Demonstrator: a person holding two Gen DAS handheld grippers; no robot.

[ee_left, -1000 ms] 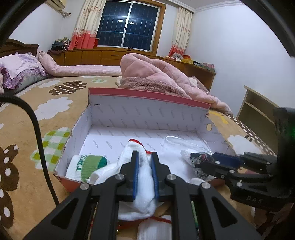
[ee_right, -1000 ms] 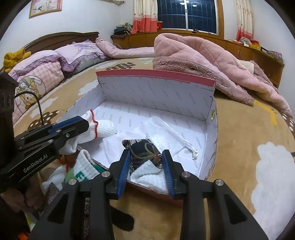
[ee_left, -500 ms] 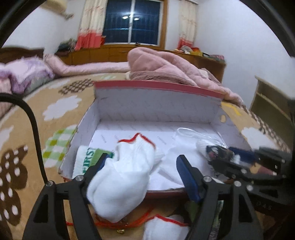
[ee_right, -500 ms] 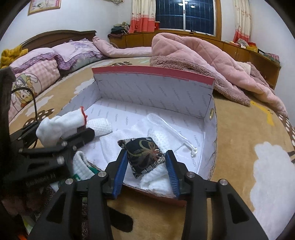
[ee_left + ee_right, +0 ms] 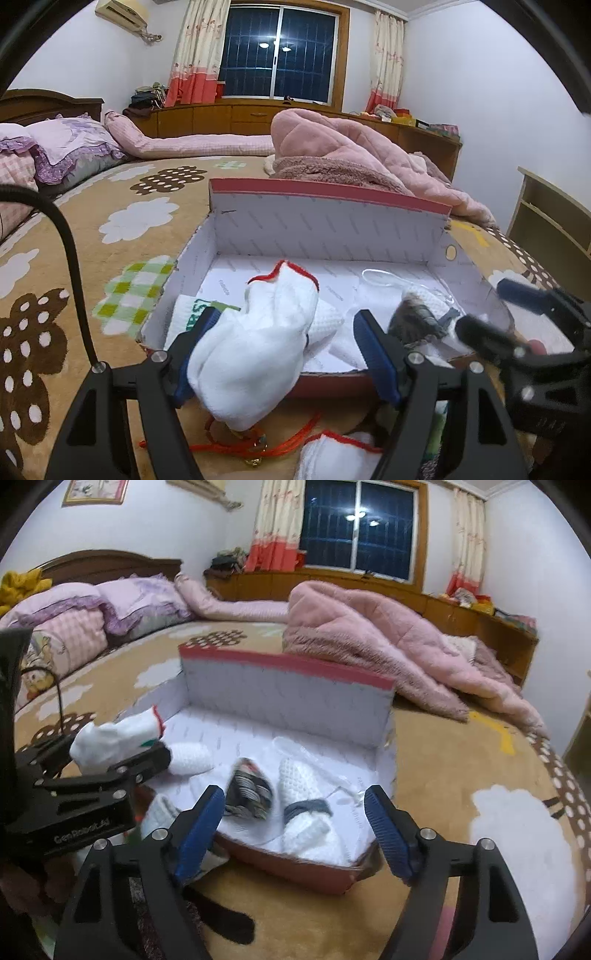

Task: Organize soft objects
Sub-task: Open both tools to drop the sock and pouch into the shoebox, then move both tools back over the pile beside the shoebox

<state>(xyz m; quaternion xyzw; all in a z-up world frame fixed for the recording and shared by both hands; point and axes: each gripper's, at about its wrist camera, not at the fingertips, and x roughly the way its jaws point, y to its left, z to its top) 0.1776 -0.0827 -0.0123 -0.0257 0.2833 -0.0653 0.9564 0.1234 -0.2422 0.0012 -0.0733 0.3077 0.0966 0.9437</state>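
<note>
At the near edge of a shoebox [image 5: 332, 225] on a bed [image 5: 122, 206], a white sock [image 5: 255, 347] is seen draped against one pad of the wide-apart left gripper [image 5: 284, 350], while the right gripper [image 5: 295, 819], its jaws opening, is held over a dark patterned bundle [image 5: 249, 790] lying loose in the box.

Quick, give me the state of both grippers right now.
Left gripper: open; the white sock sits loose between its fingers, leaning on one pad.
Right gripper: jaws opening; the dark patterned pouch has dropped free into the box.

Left gripper [image 5: 284, 354] angled downward, fingers spread wide; right gripper [image 5: 295, 829] alongside, its fingers opening, gripping nothing.
</note>
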